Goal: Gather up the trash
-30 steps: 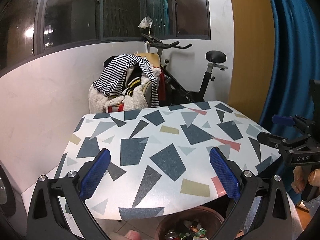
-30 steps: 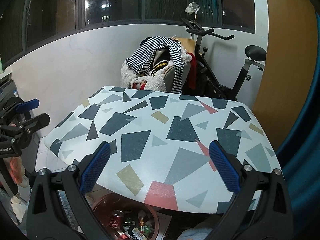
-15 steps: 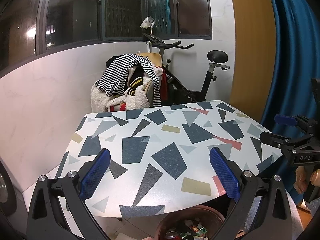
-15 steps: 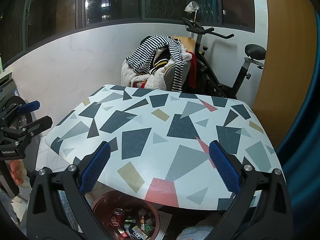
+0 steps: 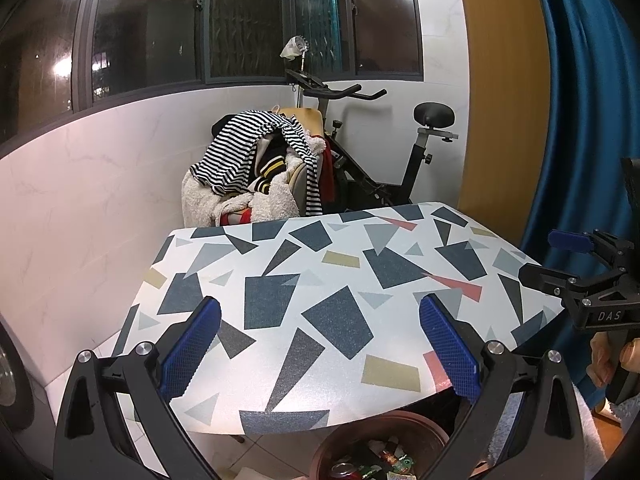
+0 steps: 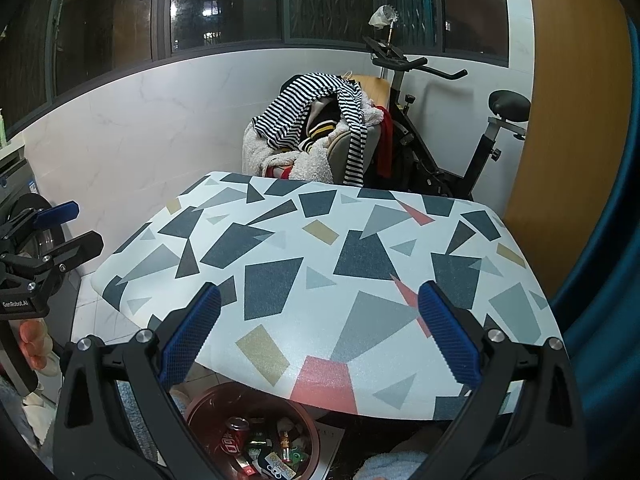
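Left gripper (image 5: 320,344) jaws wide apart, holding nothing, hovering over the near edge of the table (image 5: 344,264). Right gripper (image 6: 320,336) likewise spread wide and empty, above the table's right side. Bin (image 6: 208,412) sits on the floor under the table's near edge, with a red can (image 6: 232,436) and other trash (image 6: 280,452) inside.
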### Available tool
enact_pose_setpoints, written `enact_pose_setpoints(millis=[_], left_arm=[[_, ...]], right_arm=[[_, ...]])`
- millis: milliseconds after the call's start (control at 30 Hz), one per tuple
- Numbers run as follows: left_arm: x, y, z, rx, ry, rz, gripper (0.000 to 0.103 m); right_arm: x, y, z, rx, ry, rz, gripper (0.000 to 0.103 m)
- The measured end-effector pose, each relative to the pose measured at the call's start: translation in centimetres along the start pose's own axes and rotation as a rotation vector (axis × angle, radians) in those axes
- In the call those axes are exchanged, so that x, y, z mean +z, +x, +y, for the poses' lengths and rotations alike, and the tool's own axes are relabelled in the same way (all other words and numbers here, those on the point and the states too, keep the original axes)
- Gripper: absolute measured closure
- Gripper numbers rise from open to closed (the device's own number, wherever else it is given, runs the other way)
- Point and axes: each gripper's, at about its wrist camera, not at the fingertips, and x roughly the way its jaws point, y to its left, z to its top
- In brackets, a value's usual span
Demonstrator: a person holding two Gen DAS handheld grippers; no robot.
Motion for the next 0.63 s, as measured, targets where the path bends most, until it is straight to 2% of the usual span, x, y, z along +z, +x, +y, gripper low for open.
enact_pose_setpoints(millis=[500,633], left_arm=[[0.05,-0.52,-0.05,0.012,0.003,-0.004,0.006],[0.13,-0.31,0.39,-0.02,-0.011,0.017,0.006]], right_arm=[[-0.2,-0.38,0.18,-0.003,-0.003,0.0,0.006],[-0.16,-0.59,0.34,-0.004,-0.003,0.001,0.006]])
